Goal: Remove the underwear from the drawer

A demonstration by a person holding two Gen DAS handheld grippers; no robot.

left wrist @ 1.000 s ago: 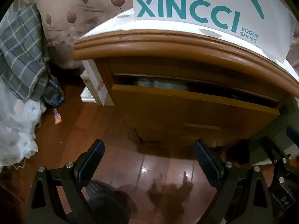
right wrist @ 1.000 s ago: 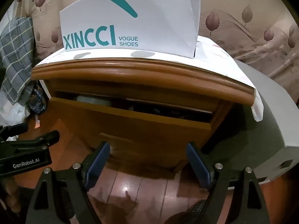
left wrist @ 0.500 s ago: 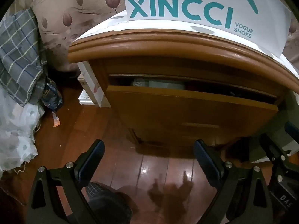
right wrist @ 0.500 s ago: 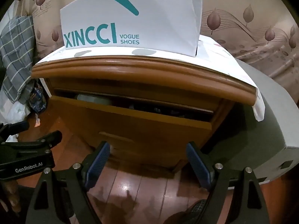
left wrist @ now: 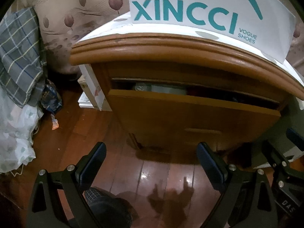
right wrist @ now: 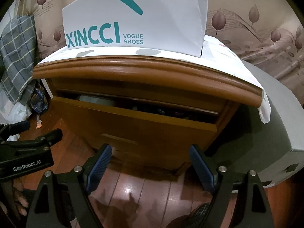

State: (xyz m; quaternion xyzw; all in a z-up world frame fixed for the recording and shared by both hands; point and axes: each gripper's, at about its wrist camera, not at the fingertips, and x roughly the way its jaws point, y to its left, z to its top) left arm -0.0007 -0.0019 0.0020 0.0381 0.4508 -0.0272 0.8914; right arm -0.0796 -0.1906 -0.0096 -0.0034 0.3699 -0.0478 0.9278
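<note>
White XINCCI shoe box (right wrist: 136, 19) stands on the wooden nightstand (right wrist: 144, 74), on a white spotted cover sheet (right wrist: 224, 60) whose right edge hangs over the top's right end. Left of the nightstand: grey plaid cloth (left wrist: 17, 57) hanging, white sheer fabric (left wrist: 13, 133) below it, blue packet (left wrist: 50, 98) on the floor (print unreadable), small orange wrapper (left wrist: 55, 124) nearby. White flat boxes (left wrist: 93, 95) lean just beside its left flank. Grey box (right wrist: 275, 125) touches its right side. Leaf-print fabric (right wrist: 256, 24) behind. Glossy wood floor (left wrist: 157, 174) in front.
</note>
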